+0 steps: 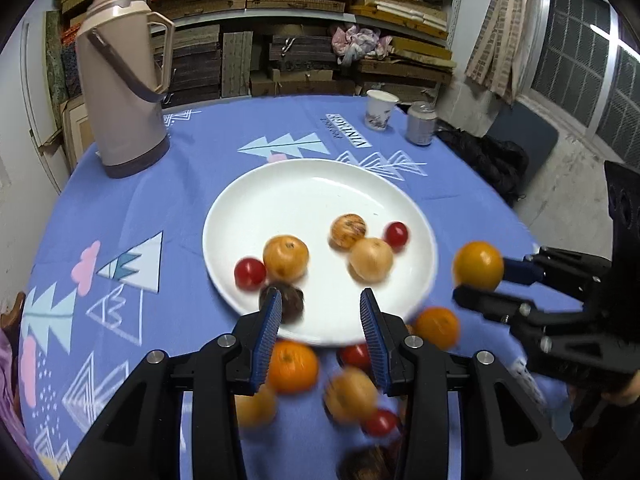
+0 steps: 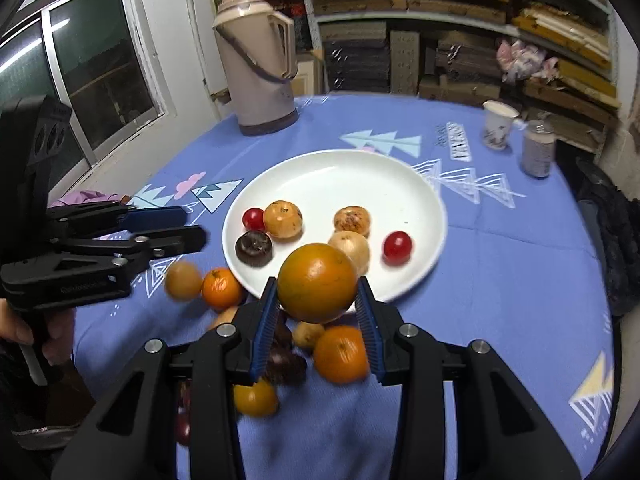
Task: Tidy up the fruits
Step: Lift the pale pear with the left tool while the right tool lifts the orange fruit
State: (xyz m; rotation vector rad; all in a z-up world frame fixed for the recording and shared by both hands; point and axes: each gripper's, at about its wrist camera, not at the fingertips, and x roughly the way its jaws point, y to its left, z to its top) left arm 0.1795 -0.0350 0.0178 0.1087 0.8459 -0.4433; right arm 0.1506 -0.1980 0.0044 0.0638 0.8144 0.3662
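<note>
- Leftmost, a tall thermos (image 1: 120, 80) stands on the blue tablecloth (image 1: 180, 200), well clear of the work.
- Next, the left gripper (image 1: 320, 316) hangs over the near rim of the white plate (image 1: 320, 184), its jaws partly apart with nothing between them; a dark fruit (image 1: 286, 300) lies on the plate just beyond its left finger.
- Centrally, six fruits already sit on the plate, and loose ones such as a tangerine (image 1: 292, 366) wait on the cloth at its near edge.
- Rightward, the right gripper (image 2: 316, 304) is clamped on an orange (image 2: 317, 282), held above the near rim.
- By my reading, this is the carry-to-plate step; next it needs lowering onto the bare far half of the plate, then release.
- Farthest right, a cup (image 1: 380, 110) and can (image 1: 420, 124) stand well apart, near the table edge.
</note>
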